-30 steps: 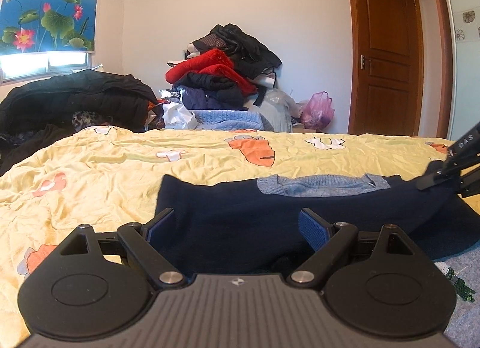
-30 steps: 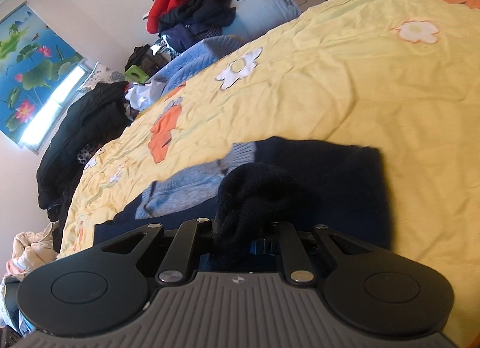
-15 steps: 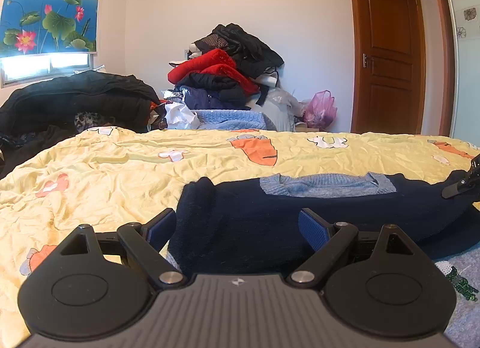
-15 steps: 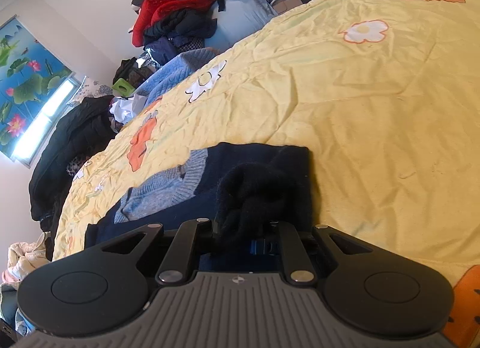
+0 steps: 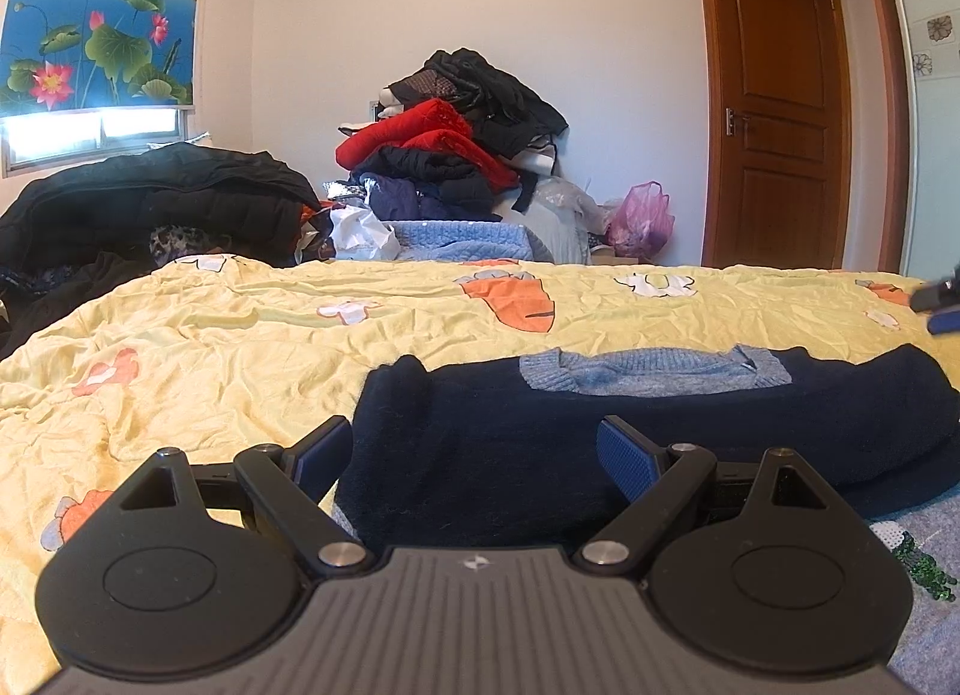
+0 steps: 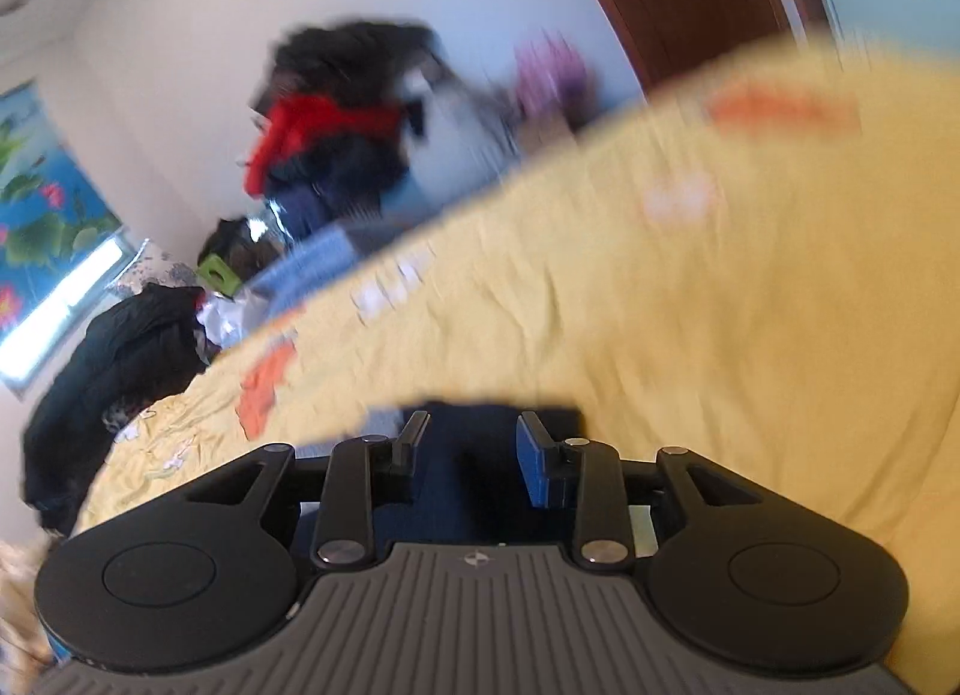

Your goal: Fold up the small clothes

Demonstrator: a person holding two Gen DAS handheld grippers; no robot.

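Right claw (image 6: 465, 443) opening, nothing between pads; left claw (image 5: 474, 449) wide, empty; navy sweater (image 5: 630, 431): soft, limp knit, best pinched at folded edge.

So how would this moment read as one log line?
task: fold sweater | left gripper: open, above sweater | right gripper: opening, nothing pinched | surface: bedspread

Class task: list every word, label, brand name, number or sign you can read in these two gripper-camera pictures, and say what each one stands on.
No readable text in either view.
Left gripper body: a small white emblem, a symbol, not letters.
Right gripper body: the same emblem, no words.
Lotus blind: pictures only, no writing visible.
Navy sweater: no label showing.
Right wrist view: background too blurred to read anything.
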